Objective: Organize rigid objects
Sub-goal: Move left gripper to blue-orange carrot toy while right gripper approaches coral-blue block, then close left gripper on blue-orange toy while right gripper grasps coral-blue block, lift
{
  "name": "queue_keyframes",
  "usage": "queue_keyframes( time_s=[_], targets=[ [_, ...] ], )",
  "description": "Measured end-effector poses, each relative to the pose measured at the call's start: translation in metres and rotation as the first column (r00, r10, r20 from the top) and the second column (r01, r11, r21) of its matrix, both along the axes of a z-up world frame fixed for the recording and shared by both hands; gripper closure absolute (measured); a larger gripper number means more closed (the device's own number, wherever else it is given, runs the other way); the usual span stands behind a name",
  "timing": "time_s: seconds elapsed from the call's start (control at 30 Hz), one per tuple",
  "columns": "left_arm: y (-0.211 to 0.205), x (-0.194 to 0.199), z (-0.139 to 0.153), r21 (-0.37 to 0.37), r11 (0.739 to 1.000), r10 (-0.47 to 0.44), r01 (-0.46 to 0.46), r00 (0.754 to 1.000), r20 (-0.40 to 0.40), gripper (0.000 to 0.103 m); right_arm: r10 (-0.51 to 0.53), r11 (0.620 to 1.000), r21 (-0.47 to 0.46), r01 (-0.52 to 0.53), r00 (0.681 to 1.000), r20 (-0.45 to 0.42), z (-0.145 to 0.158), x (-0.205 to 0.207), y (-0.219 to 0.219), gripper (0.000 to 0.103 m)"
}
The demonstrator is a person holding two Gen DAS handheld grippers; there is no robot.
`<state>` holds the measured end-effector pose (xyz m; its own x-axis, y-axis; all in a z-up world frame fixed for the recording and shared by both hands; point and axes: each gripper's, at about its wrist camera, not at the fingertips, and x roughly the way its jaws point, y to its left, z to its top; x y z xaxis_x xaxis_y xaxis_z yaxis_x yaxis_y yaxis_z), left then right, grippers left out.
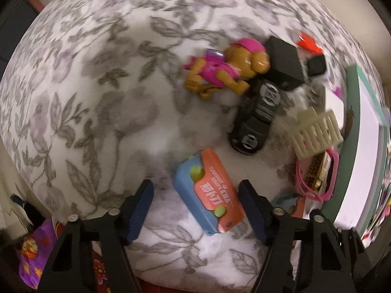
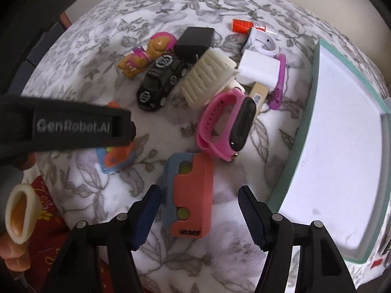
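Observation:
Several small objects lie on a floral blanket point(image 1: 97, 85). In the left wrist view an orange-and-blue case point(image 1: 207, 193) lies between my open left gripper's point(image 1: 196, 210) jaws, untouched. In the right wrist view a second orange-and-blue case point(image 2: 189, 195) lies between my open right gripper's point(image 2: 200, 217) jaws. The left gripper's body point(image 2: 70, 127) reaches in from the left over the first case point(image 2: 117, 157). Behind lie a black toy car point(image 2: 161, 83), a pink-and-brown toy dog point(image 2: 146, 53), a cream brush point(image 2: 207, 78) and a pink smart band point(image 2: 227, 124).
A white tray with a green rim point(image 2: 305, 131) stands at the right, also in the left wrist view point(image 1: 352, 127). Farther back lie a black adapter point(image 2: 195, 40), a white charger point(image 2: 259, 70), a purple pen-like item point(image 2: 278, 83) and an orange item point(image 2: 240, 25).

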<state>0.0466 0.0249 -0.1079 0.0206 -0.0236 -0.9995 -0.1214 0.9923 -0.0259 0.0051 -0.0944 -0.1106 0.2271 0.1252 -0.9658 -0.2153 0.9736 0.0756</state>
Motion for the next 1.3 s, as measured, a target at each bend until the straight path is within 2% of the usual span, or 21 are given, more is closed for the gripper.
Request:
queue_keyframes(
  time_s=[0.07,0.1,0.27,0.53,0.63,0.8,1.0,1.3],
  targets=[
    [-0.013,0.001,-0.004,0.002,0.999,-0.044,0.044,0.999,-0.019,0.047,-0.006,1.000,0.015,0.006,1.000,-0.008,-0.001,0.000,-0.001,0.034],
    [-0.018,0.001,-0.006,0.015,0.998,-0.062,0.062,0.998,-0.031,0.048,-0.008,1.000,0.015,0.008,1.000,-0.010,-0.001,0.000,-0.002,0.034],
    [-0.040,0.001,-0.005,0.076,0.989,-0.129,0.130,0.991,-0.020,0.048,-0.012,1.000,0.019,0.012,1.000,-0.020,-0.005,0.001,-0.003,0.034],
    [-0.060,-0.001,-0.003,0.082,0.988,-0.131,0.132,0.991,-0.014,0.048,0.010,0.999,-0.034,-0.011,1.000,-0.023,-0.012,-0.002,0.002,0.034],
    [-0.052,0.001,-0.010,0.075,0.989,-0.127,0.128,0.992,-0.013,0.048,0.012,0.999,-0.050,-0.014,1.000,-0.023,-0.013,-0.004,0.007,0.034],
    [-0.046,0.001,-0.011,0.074,0.989,-0.131,0.132,0.991,-0.013,0.049,0.017,0.997,-0.081,-0.019,1.000,-0.024,-0.013,-0.004,0.010,0.044],
    [-0.044,0.002,-0.009,0.076,0.988,-0.132,0.132,0.991,-0.013,0.049,-0.018,0.998,-0.063,0.016,0.999,-0.030,-0.011,0.001,0.002,0.058],
    [-0.044,0.007,0.003,0.091,0.988,-0.125,0.123,0.992,0.020,0.056,-0.060,0.998,-0.002,0.060,0.997,-0.056,-0.011,0.009,-0.012,0.058]
  ],
)
